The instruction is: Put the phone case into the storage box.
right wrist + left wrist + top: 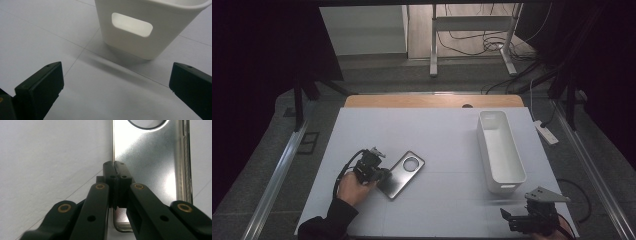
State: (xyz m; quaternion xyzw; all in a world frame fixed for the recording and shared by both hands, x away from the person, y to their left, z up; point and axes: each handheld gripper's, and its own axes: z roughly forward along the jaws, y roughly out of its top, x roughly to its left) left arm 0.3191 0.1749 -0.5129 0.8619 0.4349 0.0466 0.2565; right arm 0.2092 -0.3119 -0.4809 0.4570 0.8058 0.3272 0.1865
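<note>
A silver phone case (402, 174) with a round camera cutout lies flat on the white table, left of centre. My left gripper (379, 176) is at the case's near left corner. In the left gripper view its jaws are pressed together (115, 166) right on the left rim of the case (150, 157), apparently pinching that thin rim. My right gripper (513, 218) rests at the table's front right, jaws wide apart (117, 75) with nothing between them, facing the near end of a white bin (130, 42).
The long white bin (503, 186) stands at the right of the table, its handle slot toward me. A wooden strip (432, 101) edges the far side. Metal rails run along both sides, and cables lie on the floor beyond.
</note>
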